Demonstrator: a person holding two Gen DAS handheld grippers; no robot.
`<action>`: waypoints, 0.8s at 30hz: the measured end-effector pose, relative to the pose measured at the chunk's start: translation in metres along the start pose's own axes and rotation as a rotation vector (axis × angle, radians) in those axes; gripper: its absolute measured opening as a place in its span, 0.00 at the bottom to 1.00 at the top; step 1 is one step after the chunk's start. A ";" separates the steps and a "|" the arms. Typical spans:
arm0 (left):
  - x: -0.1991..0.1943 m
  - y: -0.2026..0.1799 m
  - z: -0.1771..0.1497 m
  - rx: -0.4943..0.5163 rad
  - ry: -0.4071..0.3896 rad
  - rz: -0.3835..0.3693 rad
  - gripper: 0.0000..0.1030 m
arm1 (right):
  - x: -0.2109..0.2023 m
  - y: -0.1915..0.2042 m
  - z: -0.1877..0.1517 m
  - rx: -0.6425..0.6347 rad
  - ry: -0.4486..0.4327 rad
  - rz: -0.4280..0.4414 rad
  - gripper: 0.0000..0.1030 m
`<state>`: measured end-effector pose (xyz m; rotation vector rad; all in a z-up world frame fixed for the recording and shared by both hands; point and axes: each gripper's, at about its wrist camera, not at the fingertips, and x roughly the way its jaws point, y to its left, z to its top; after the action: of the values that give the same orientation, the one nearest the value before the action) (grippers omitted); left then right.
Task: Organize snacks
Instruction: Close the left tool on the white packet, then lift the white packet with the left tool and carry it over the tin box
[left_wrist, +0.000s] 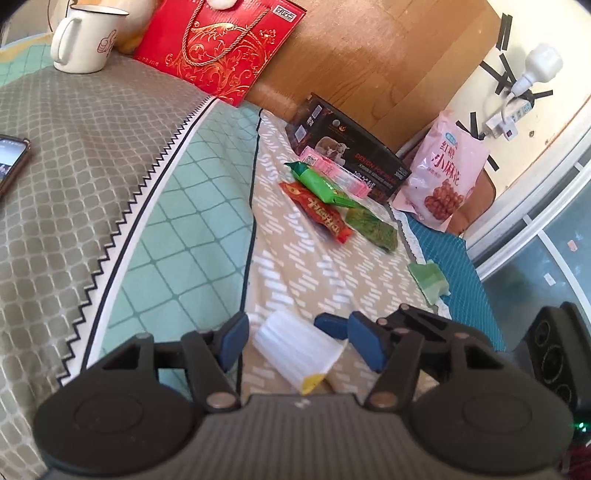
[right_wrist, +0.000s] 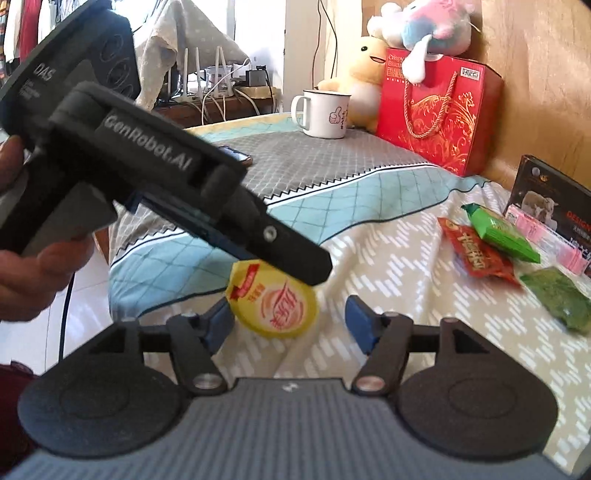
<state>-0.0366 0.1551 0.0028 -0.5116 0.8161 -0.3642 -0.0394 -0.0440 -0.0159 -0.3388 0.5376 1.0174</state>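
The left claw hangs low over the bed with its blue pads spread wide on either side of a white ribbed cup snack, which lies on its side with its yellow foil lid facing the right-hand camera; it is not gripped, for I see a gap at each pad; the right claw is likewise released and holds nothing, hovering just beside the cup with one blue fingertip poking into the left view; to my eye the step in hand is taking up this cup, and it would go best if the left claw settled squarely across the ribbed wall, not the lid, and closed gently, since the thin plastic looks easy to crush and the round body may roll on the soft cover; the other snacks lie well apart near the headboard: a red packet, a green packet, a dark green pouch and a pink bag, beside a black box
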 end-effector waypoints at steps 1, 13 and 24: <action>-0.001 0.000 -0.002 0.001 -0.001 0.000 0.59 | -0.001 0.000 -0.001 -0.001 -0.001 0.003 0.66; -0.008 -0.002 -0.016 -0.007 -0.011 0.007 0.56 | -0.002 0.004 -0.004 -0.010 -0.010 0.026 0.58; -0.007 -0.005 -0.014 -0.011 0.007 -0.008 0.52 | -0.008 0.008 -0.007 -0.004 -0.025 0.033 0.47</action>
<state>-0.0521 0.1506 0.0014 -0.5240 0.8232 -0.3691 -0.0510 -0.0493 -0.0173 -0.3214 0.5204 1.0537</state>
